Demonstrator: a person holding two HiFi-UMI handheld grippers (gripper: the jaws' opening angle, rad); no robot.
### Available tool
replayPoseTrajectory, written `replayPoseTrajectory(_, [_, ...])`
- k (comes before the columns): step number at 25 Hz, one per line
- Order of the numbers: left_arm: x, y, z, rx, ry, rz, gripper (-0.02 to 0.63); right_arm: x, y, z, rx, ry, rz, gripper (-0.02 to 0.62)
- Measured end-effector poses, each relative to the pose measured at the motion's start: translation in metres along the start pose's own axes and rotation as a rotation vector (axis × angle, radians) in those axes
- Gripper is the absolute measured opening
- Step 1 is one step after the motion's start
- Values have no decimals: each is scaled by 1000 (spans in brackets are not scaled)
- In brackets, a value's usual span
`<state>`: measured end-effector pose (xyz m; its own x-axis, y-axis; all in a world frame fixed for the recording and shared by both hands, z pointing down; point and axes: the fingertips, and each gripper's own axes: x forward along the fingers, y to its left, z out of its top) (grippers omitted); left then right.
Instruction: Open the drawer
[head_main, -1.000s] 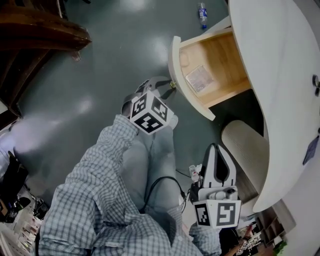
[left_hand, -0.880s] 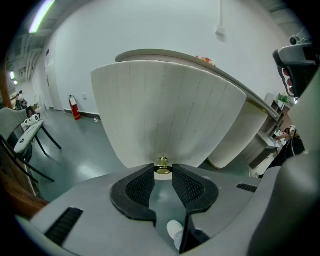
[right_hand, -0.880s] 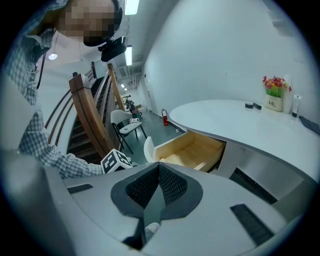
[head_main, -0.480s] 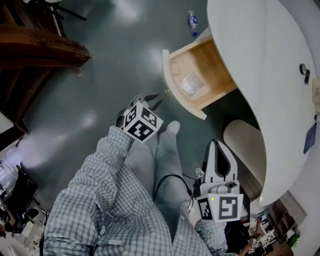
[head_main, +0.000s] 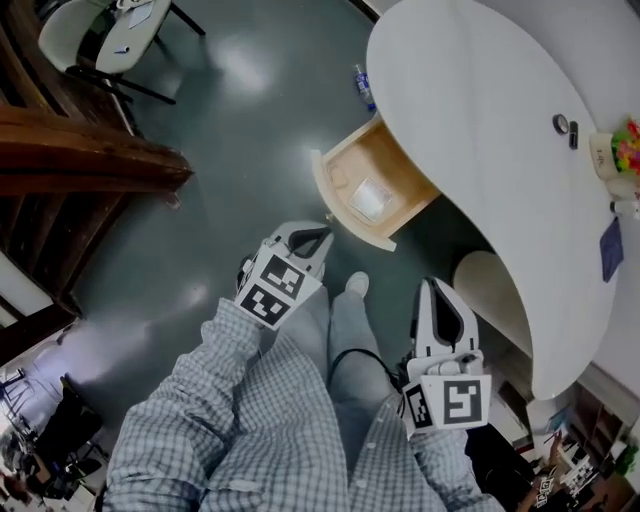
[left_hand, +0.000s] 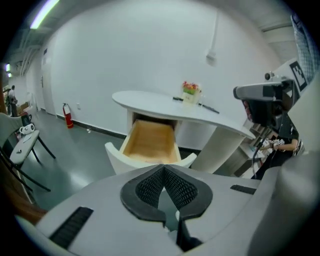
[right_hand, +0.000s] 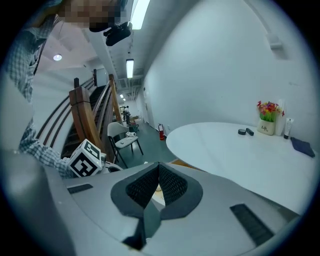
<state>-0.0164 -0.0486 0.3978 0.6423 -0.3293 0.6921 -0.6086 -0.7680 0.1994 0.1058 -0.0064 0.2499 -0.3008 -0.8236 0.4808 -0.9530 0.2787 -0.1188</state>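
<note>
Drawer (head_main: 323, 192) out; left tool (left_hand: 163, 170) freshly closed, empty.

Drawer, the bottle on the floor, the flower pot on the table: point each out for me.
Drawer (head_main: 375, 160): head view, bare wooden bottom inside it.
Bottle (head_main: 362, 86): head view, middle of its body.
Flower pot (right_hand: 266, 128): right gripper view, white pot below the flowers.

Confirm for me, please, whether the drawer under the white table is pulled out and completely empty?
Not quite. The drawer under the white table is pulled out, but it is not empty: a flat, clear packet lies on its wooden bottom, as the head view shows.
</note>
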Motion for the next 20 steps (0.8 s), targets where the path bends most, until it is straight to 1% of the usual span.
replayPoseTrajectory(3, [-17, -17, 38, 12, -59, -43, 6, -10, -6, 15, -8, -32, -16, 9])
replayPoseTrajectory(8, [-46, -46, 95, 122, -139, -90, 6, -24, -9, 45, -26, -101, -44, 8])
replayPoseTrajectory(10, [-56, -57, 111, 149, -163, -98, 6, -29, -13, 54, -34, -122, -49, 8])
replayPoseTrajectory(15, [-79, -90, 144, 153, -198, -101, 6, -46, -29, 73, -55, -150, -50, 8])
replayPoseTrajectory(18, [-96, -101, 161, 166, -220, -87, 6, -51, -28, 85, -68, -177, -43, 8])
replayPoseTrajectory(20, [-104, -104, 170, 159, -234, -76, 6, -52, -28, 90, -70, -193, -36, 9])
